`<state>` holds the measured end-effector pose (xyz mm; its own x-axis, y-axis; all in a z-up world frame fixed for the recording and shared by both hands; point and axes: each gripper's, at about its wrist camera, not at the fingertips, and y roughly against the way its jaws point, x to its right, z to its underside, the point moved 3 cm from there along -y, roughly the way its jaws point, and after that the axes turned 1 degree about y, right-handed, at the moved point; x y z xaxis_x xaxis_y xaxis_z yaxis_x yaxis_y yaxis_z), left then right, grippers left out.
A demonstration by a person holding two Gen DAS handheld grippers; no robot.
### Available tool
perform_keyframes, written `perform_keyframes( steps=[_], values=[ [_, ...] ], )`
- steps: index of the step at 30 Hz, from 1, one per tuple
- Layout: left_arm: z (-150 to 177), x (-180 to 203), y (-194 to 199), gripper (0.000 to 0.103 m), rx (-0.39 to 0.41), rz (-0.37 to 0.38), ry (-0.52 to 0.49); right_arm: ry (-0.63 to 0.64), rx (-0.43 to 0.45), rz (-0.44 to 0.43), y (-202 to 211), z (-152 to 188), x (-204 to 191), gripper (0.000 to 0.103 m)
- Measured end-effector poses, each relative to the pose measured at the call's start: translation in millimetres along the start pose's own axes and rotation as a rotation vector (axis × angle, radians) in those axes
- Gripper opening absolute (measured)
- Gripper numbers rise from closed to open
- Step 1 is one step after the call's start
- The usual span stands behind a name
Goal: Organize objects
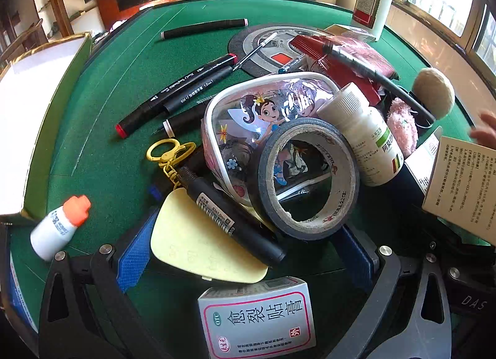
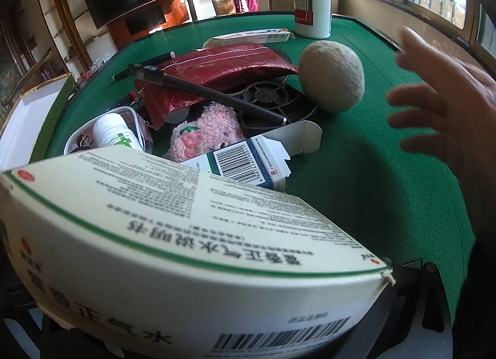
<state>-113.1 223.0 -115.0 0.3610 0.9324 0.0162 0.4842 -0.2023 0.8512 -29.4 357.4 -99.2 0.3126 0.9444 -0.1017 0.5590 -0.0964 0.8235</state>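
Observation:
My left gripper (image 1: 245, 253) stands open low over a heap on the green table (image 1: 102, 172). Between its blue pads (image 1: 133, 253) lie a yellow sticky pad (image 1: 198, 247) and a black marker (image 1: 229, 219). Just ahead, a grey tape roll (image 1: 310, 179) leans on a clear cartoon pouch (image 1: 248, 117), with a white pill bottle (image 1: 365, 135) beside it. A large cream medicine box (image 2: 173, 235) fills the right wrist view and hides the fingertips of my right gripper (image 2: 223, 312), which is shut on it. A bare open hand (image 2: 449, 110) hovers to the right.
A white open box (image 1: 34, 117) sits at the table's left edge, near a small orange-capped bottle (image 1: 59, 228). Farther back are several markers (image 1: 176, 92), a red packet (image 2: 223, 70), a pink plush (image 2: 207, 129), a wool ball (image 2: 331, 76) and a tall white bottle (image 2: 311, 2).

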Motion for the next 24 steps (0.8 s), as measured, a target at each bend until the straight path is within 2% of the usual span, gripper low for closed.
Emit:
perform_keyframes(
  steps=[24],
  values=[
    [-5.8,4.8,-2.9,0.103,-0.001,-0.001,-0.001,-0.001,-0.001,0.001,1.6,0.8,-1.0,0.103]
  ],
)
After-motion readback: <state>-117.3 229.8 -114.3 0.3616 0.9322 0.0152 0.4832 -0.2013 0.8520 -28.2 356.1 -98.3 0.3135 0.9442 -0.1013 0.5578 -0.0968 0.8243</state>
